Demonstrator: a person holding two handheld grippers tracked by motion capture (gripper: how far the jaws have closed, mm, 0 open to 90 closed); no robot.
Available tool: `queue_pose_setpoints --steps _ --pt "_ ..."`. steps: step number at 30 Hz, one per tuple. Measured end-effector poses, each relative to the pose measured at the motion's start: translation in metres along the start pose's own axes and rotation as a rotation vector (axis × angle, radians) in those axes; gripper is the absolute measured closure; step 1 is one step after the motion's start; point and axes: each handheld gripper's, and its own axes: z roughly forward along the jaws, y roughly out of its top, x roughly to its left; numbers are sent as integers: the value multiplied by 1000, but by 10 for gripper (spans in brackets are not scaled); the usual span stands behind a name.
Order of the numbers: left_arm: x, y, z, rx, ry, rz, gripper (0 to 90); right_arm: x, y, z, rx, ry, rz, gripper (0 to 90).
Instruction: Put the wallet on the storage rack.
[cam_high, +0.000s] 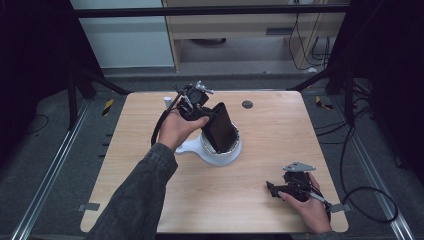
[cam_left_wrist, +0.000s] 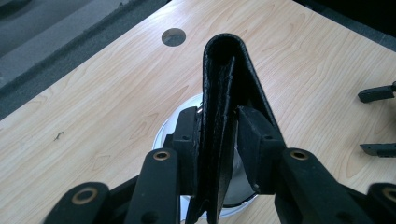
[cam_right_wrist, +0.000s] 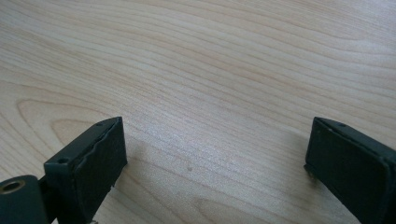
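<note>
Left gripper view shows us the left hand-held gripper (cam_left_wrist: 218, 140) clamped on a folded black wallet (cam_left_wrist: 226, 84), held tilted over the white bowl (cam_high: 220, 152). We judge the wallet could catch the bowl's rim and tip it. Right hand-held gripper (cam_right_wrist: 215, 154) gapes wide, well apart from the bowl, low over the worktop (cam_high: 270, 130).

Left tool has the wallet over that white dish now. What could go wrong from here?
1. The left tool pinches the folded wallet near one end only; it could pivot or slip.
2. The wallet stands tilted in the dish; pressing it may tip or slide the dish on the table.
3. The right tool rests open far off, so it can't steady the dish.
</note>
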Motion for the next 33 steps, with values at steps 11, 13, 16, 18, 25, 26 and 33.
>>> queue_pose_setpoints --steps 11,13,16,18,25,26,33 --pt "7 -2 -5 -1 10 -6 712 0 0 0 -1 2 -8 52" --pt "7 -2 -4 2 16 -1 753 0 0 0 0 1 -7 53" --pt "6 -1 -3 5 29 -4 786 0 0 0 0 2 -8 53" --pt "7 0 -2 6 41 -2 796 0 0 0 -1 2 -1 54" --pt "11 2 2 20 51 -8 784 0 0 0 -1 3 -2 53" --pt "11 2 2 20 51 -8 780 0 0 0 -1 3 -2 53" --pt "7 2 0 7 65 6 730 0 0 0 -1 3 -4 53"
